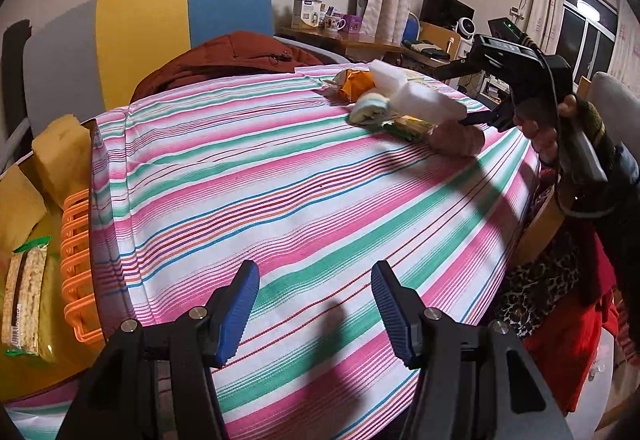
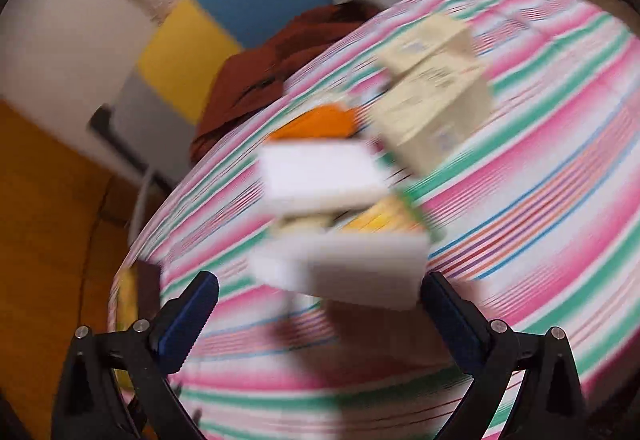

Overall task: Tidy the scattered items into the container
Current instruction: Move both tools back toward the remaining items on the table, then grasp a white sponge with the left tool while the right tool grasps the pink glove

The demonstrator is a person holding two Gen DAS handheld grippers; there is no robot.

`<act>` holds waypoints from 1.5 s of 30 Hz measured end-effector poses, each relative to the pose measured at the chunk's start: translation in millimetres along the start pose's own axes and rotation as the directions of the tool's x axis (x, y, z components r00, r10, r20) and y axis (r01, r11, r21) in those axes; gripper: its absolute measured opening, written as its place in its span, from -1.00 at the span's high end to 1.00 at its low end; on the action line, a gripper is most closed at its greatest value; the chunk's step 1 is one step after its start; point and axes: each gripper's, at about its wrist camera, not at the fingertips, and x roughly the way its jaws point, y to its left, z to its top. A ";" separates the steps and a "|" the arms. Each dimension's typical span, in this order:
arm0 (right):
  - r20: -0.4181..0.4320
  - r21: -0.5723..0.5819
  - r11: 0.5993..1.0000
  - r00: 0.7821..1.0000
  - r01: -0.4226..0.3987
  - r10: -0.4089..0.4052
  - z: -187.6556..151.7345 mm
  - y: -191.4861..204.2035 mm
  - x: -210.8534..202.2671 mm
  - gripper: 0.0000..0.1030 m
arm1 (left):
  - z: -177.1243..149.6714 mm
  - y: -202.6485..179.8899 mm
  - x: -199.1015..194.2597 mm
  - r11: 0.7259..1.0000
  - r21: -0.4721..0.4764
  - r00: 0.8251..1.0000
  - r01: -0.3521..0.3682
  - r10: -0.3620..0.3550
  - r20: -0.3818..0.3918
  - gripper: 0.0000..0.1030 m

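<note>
Hovering idle, the left claw (image 1: 314, 306) gapes over the striped worktop (image 1: 280, 199). Right claw (image 2: 320, 310), spread wide, nears a white block (image 2: 352, 272) in the pile; view's blurred, so slow down, square up, then squeeze. Basket (image 1: 78, 264) waits far left.

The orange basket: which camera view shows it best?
The left wrist view. The orange basket sits sharp at the left edge, beside the striped tablecloth, with yellow sponges and a cracker packet inside. In the blurred right wrist view I cannot make it out.
</note>
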 end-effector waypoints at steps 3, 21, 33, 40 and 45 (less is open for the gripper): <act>-0.032 -0.064 0.997 0.998 -0.047 0.045 -14.5 22.7 11.2 -1.00 | -0.1 0.1 0.6 1.000 -0.002 1.000 -0.002 0.002 -0.005 -0.15; 0.165 -0.287 0.926 0.965 0.245 -0.204 -56.1 62.0 -27.5 -0.99 | 71.8 -9.9 46.7 0.981 -0.129 0.985 0.145 -0.155 -0.071 -0.21; -0.090 -0.367 0.894 0.947 0.255 -0.307 9.9 8.7 -13.6 -0.67 | 130.6 -46.8 111.2 0.966 -0.232 0.961 0.116 -0.168 -0.219 -0.21; -0.172 -0.390 0.890 0.931 0.236 -0.322 3.7 3.8 8.4 -0.48 | 143.6 -58.1 139.7 0.967 -0.252 0.951 0.044 -0.118 -0.287 -0.21; -0.205 -0.394 0.887 0.918 0.241 -0.341 1.7 -0.4 14.4 -0.43 | 147.8 -60.9 152.0 0.964 -0.268 0.945 0.002 -0.089 -0.314 -0.21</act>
